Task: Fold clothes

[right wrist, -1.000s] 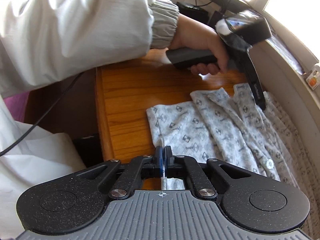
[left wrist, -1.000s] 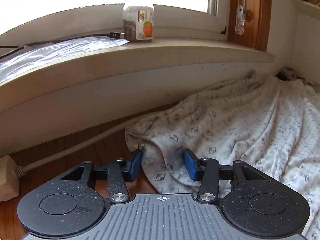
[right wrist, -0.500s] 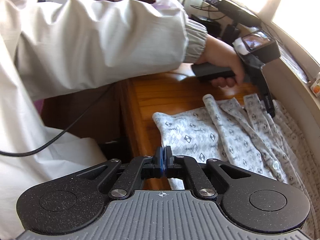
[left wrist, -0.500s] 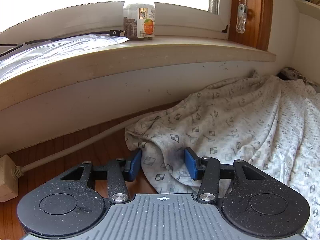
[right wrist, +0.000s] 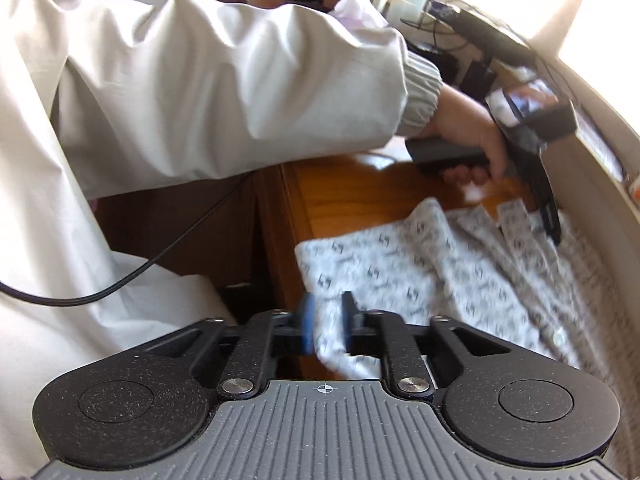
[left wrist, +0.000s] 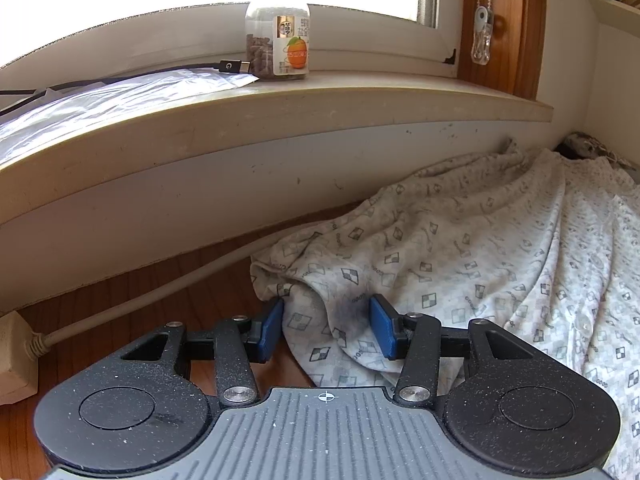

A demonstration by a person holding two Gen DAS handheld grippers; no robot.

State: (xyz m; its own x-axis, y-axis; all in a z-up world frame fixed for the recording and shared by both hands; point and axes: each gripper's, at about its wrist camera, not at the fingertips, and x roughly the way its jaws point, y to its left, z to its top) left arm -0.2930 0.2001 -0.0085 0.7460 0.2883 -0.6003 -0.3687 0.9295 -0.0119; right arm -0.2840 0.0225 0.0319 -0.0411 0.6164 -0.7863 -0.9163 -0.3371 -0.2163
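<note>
Right fingers [right wrist: 307, 322] just opening astride shirt [right wrist: 400, 264]; jar [left wrist: 278, 28] label unreadable

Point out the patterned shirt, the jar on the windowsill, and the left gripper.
patterned shirt [left wrist: 460, 248], left wrist view, rumpled middle.
jar [left wrist: 278, 36], left wrist view, glass body.
left gripper [left wrist: 326, 326], left wrist view, midway between blue pads.

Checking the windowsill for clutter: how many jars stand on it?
1: a clear jar with an orange-fruit label, beside the cable plug on the windowsill. More may sit outside view.

Motion blur smears the patterned shirt [right wrist: 420, 272] and blue pads [right wrist: 308, 326].
</note>
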